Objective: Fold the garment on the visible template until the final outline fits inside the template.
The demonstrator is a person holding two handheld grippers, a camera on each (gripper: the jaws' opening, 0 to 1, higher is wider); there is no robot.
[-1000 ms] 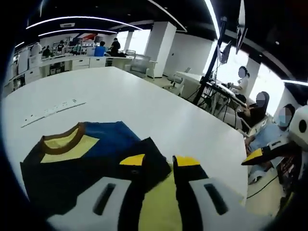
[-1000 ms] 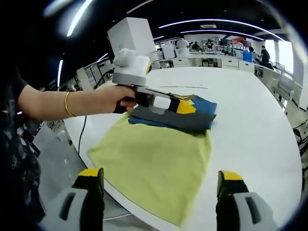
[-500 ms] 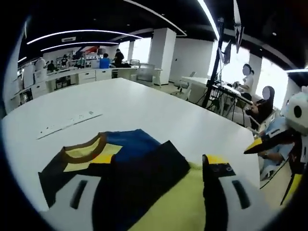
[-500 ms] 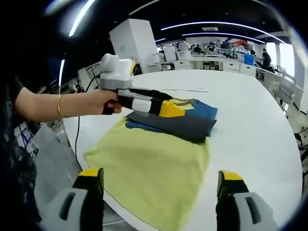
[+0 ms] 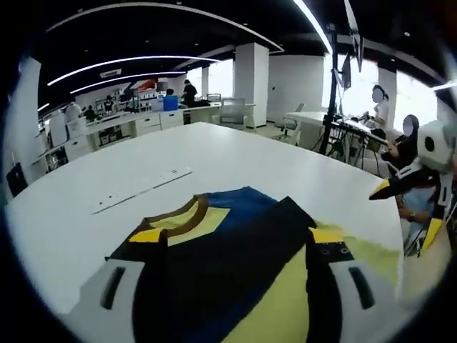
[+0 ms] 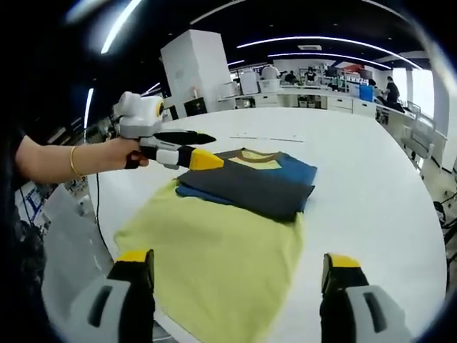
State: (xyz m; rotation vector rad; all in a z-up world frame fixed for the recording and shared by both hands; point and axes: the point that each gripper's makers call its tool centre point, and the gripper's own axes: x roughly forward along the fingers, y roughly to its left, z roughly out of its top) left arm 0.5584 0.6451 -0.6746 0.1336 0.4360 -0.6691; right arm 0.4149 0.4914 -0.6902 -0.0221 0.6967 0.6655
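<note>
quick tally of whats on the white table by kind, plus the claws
folded garment: 1
yellow template cloth: 1
white strip: 1
claws: 2, left claw, right claw
total: 5

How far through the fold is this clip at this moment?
Done: the garment lies folded into a compact dark and blue stack on the far end of the yellow template. In hand: nothing; the left gripper hangs open beside it, and the right gripper is open, off the cloth. Left: the stack's far edge seems to overhang the template onto the table, so a shift or another fold.
</note>
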